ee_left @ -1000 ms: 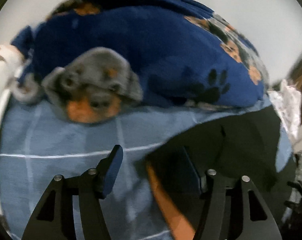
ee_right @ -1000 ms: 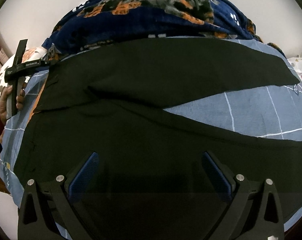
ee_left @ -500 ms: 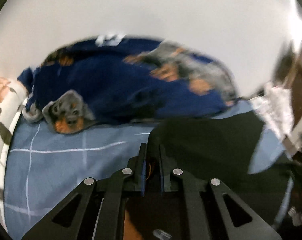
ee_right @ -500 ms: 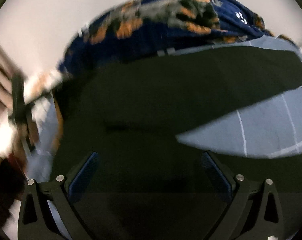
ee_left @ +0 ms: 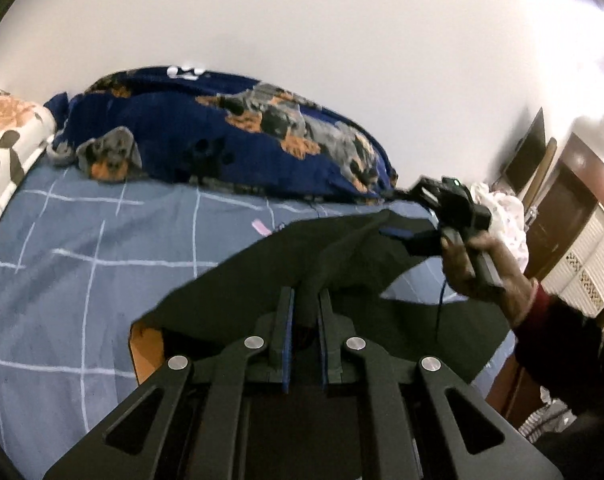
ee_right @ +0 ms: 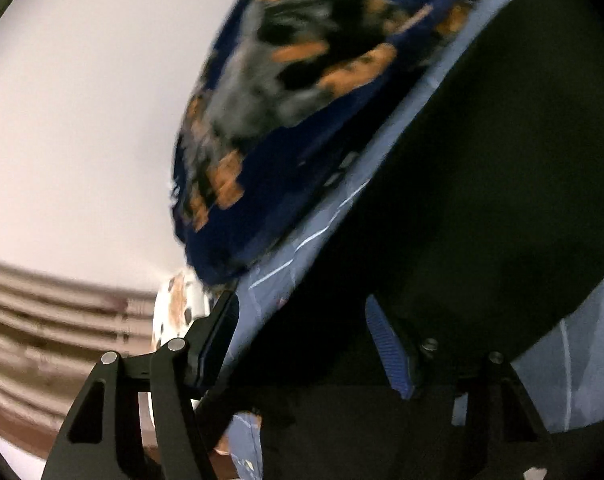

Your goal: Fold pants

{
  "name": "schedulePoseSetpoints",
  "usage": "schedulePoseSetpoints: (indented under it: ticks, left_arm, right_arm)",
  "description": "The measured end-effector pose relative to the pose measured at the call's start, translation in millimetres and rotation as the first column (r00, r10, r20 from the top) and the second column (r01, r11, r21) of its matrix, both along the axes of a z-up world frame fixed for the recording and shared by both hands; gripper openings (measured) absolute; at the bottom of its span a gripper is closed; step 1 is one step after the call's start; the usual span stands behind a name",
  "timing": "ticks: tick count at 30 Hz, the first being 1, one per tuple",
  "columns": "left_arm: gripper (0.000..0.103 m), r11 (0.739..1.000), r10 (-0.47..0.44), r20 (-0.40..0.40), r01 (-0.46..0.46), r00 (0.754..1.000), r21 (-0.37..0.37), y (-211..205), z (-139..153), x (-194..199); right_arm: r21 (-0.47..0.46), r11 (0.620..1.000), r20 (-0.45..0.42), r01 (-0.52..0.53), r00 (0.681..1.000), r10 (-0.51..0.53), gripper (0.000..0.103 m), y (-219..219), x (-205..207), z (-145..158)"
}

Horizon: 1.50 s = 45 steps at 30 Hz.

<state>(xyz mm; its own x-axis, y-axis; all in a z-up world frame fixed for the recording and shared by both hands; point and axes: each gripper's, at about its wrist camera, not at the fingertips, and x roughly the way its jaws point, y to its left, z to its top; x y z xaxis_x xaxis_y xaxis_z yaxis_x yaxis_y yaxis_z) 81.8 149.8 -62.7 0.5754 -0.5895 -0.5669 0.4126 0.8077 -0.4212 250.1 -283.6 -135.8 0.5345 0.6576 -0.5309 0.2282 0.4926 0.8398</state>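
The blue checked bedsheet [ee_left: 82, 264] carries the black fabric pants [ee_left: 286, 280], their long axis running from 7 toward 2 o'clock. The left tool [ee_left: 302, 312] pinches a raised fold. The right tool [ee_right: 302, 340] is closing, cloth between its pads.

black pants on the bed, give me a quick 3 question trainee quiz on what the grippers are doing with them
1. True or false: the left gripper is shut on the black pants.
2. What lies between the right gripper's closing jaws? A) the dog-print blanket B) pants fabric C) nothing
3. What colour lining shows at the lifted pants edge?

Key: 1 true. 2 B. 3 orange.
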Motion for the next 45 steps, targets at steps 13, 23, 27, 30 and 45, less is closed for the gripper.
schedulePoseSetpoints:
  ticks: [13,23,27,30,45]
  left_arm:
    - [0.011,0.997,0.017,-0.080,-0.011,0.997,0.080,18,-9,-24]
    - [0.012,0.984,0.008,-0.194,0.026,0.981,0.174,27,-45,-69]
    - [0.013,0.984,0.027,-0.227,0.014,0.973,0.177,32,-60,-79]
    - [0.014,0.979,0.040,-0.215,0.004,0.976,0.202,31,-64,-87]
    - [0.034,0.930,0.183,-0.042,-0.159,0.982,0.331,50,-4,-119]
  right_arm:
    - [-0.076,0.997,0.019,-0.001,1.000,0.002,0.005,-6,-68,8]
    - [-0.049,0.999,-0.094,-0.003,0.996,-0.002,0.005,9,-223,-23]
    - [-0.020,1.000,-0.159,0.009,0.987,-0.012,0.005,11,-244,-48]
    - [-0.001,1.000,-0.184,0.020,0.983,-0.020,0.005,11,-249,-60]
    - [0.041,0.999,-0.190,0.015,0.982,-0.007,0.004,11,-263,-79]
